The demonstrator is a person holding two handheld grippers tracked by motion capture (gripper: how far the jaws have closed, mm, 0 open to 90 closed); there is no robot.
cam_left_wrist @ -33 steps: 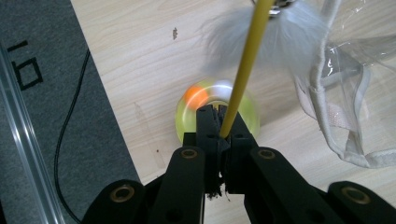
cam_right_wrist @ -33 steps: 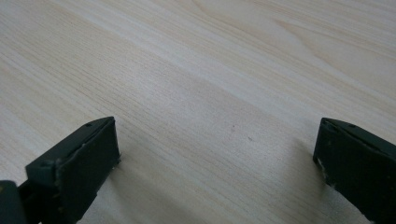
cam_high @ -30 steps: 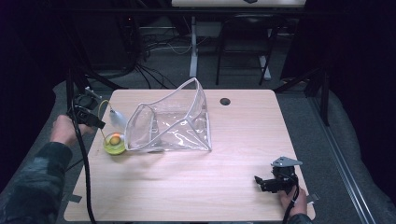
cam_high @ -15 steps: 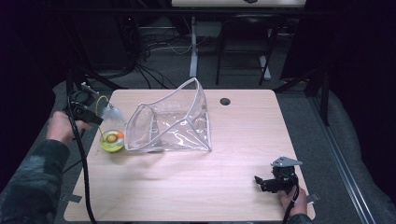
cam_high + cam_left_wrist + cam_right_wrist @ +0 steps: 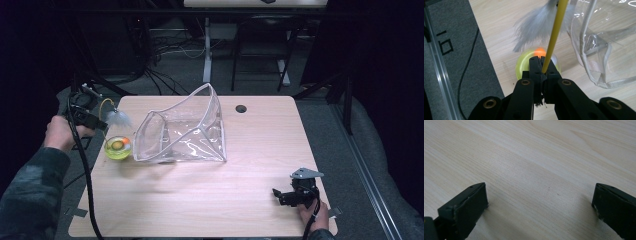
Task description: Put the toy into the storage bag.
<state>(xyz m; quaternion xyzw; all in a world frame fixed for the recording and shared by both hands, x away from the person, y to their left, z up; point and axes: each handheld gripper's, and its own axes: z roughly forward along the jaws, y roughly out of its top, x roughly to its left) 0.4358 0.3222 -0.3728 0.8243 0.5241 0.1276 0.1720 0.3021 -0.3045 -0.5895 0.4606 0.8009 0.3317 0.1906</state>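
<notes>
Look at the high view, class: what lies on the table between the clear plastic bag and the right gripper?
Nothing. In the high view, bare wood table runs from the clear plastic bag to the open right gripper; the right gripper view also shows bare wood.

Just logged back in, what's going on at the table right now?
The left hand-held gripper is shut on the thin yellow stem of a cat toy, whose grey feather hangs over its yellow-green ball base near the table's left edge. The clear plastic bag sits just beside it, mouth toward the toy. The right hand-held gripper rests open at the near right corner, holding nothing.
</notes>
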